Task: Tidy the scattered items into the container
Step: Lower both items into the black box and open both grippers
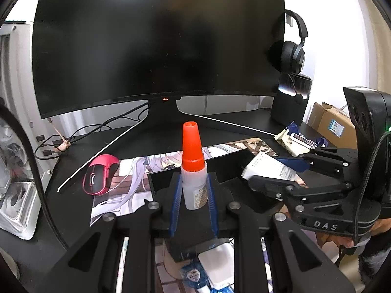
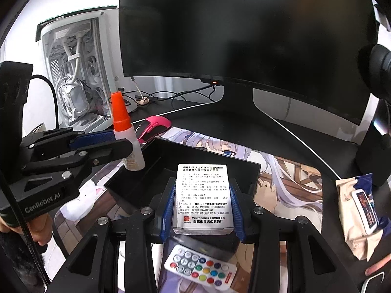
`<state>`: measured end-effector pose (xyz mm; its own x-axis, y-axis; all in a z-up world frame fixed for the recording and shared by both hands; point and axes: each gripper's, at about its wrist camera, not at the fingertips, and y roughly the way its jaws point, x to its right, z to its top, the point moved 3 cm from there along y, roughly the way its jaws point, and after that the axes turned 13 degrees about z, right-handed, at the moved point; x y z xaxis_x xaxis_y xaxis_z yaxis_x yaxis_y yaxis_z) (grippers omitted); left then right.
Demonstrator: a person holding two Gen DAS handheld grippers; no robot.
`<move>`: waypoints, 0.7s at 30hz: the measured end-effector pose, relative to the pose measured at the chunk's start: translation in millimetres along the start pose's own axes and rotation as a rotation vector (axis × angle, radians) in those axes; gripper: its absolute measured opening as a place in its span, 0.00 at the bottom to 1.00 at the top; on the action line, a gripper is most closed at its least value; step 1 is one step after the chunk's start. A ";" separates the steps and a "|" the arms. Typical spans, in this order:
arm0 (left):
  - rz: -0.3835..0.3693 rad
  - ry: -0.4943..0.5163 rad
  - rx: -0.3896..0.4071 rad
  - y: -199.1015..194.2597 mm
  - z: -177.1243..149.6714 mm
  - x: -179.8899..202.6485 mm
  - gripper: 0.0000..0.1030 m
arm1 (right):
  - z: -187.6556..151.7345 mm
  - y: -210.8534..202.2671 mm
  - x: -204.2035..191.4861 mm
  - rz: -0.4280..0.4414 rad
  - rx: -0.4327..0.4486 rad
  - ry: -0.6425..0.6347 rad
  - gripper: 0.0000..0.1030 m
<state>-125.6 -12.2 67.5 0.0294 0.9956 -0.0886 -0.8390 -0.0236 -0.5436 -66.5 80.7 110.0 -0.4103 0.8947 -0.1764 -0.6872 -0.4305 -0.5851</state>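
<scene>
A: Nearest the person, a white remote [image 2: 200,267] with coloured buttons lies on the printed desk mat [image 2: 281,185], not yet tidied.

B: And the grippers?

A: Both loaded. Left gripper [image 1: 194,193] is clamped on a small dropper bottle [image 1: 194,183], held upright, translucent plastic body, orange cone cap. Right gripper [image 2: 202,202] is clamped on a white medicine box [image 2: 202,195], printed face up, lying flat between the blue ribbed pads [image 2: 168,210].

B: Container?

A: Black open tray [image 2: 251,173], straight matte walls, sits on the mat just ahead of both tools. The bottle hangs over its left wall, the box over its near edge.

B: How would you drop them?

A: My read: get each item fully inside the walls, lower, then release. The bottle is tall and narrow, so it will likely tip; lay it down or set its base flat. The box is cardboard with flat faces, so it should slide in fine. Keep the two tools from colliding, they're close.

B: What's left further out?

A: Wet-wipe pack [image 2: 359,210], soft crinkly film, at the right. Pink glossy mouse [image 2: 154,127] beyond the tray, dark curved monitor [image 2: 244,36] behind.
</scene>
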 end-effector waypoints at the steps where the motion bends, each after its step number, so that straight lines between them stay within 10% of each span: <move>1: -0.002 0.002 -0.005 3.4 0.5 0.9 0.18 | 1.4 3.4 1.4 -0.002 -0.005 0.000 0.39; 21: -0.024 0.018 -0.097 52.7 -2.8 11.8 0.18 | 8.0 45.2 25.4 -0.021 -0.076 0.040 0.39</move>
<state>-168.0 -1.9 35.5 0.0596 0.9943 -0.0888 -0.7813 -0.0089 -0.6241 -112.8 83.0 85.4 -0.3712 0.9081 -0.1937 -0.6472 -0.4026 -0.6474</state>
